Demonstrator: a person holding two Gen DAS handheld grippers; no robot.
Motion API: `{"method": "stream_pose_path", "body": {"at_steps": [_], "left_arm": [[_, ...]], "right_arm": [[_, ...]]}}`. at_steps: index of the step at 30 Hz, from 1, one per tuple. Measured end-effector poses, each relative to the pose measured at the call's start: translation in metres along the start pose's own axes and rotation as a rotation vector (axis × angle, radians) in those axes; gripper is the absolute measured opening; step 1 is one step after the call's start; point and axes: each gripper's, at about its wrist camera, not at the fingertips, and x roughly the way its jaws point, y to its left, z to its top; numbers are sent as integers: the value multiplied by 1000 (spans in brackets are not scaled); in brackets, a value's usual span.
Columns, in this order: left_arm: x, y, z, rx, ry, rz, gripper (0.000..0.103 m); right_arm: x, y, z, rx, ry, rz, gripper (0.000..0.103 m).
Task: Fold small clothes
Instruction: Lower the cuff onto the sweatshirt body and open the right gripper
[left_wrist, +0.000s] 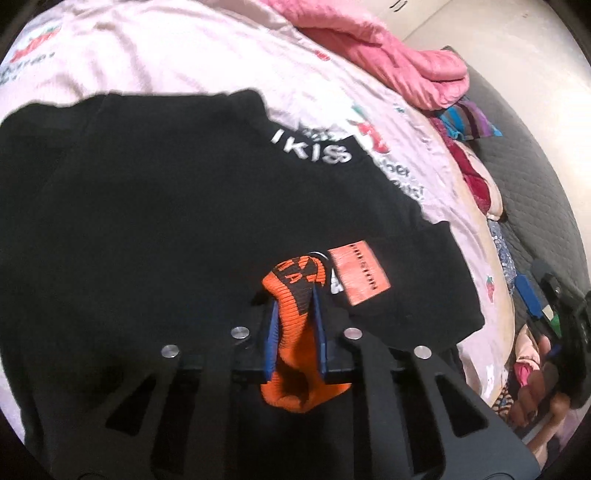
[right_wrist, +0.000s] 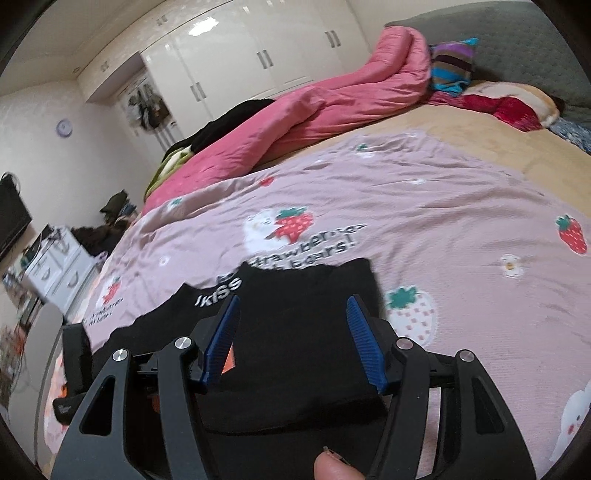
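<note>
A bedroom: the bed's pink strawberry-print sheet serves as the folding surface, with a rolled pink quilt pushed toward the far side, presumably to clear room. A black garment lies spread flat on the sheet, likely laid out for folding. On its near edge sits an orange-and-black knitted piece, apparently a sock or cuff. The left gripper is clamped on that piece, evidently to lift it. The right gripper hovers above the garment, fingers apart, holding nothing.
</note>
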Motion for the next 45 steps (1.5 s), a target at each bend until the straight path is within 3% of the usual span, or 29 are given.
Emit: {"method": "stream_pose_path", "body": {"at_steps": [8, 12, 16, 23, 33, 45], "left_arm": [[-46, -15, 14, 1, -134, -81, 6], [-75, -19, 19, 11, -229, -57, 6], [-95, -14, 22, 16, -276, -25, 6], [-104, 3, 18, -4, -261, -2, 6], [-83, 25, 16, -24, -183, 56, 7], [-92, 15, 13, 48, -215, 139, 8]], "right_arm": [[0, -14, 3, 40, -7, -28, 59], [1, -15, 3, 40, 0, -30, 59], [3, -12, 2, 25, 4, -35, 59], [10, -5, -2, -13, 15, -67, 59], [24, 1, -10, -50, 63, -87, 59], [41, 28, -26, -135, 130, -54, 59]]}}
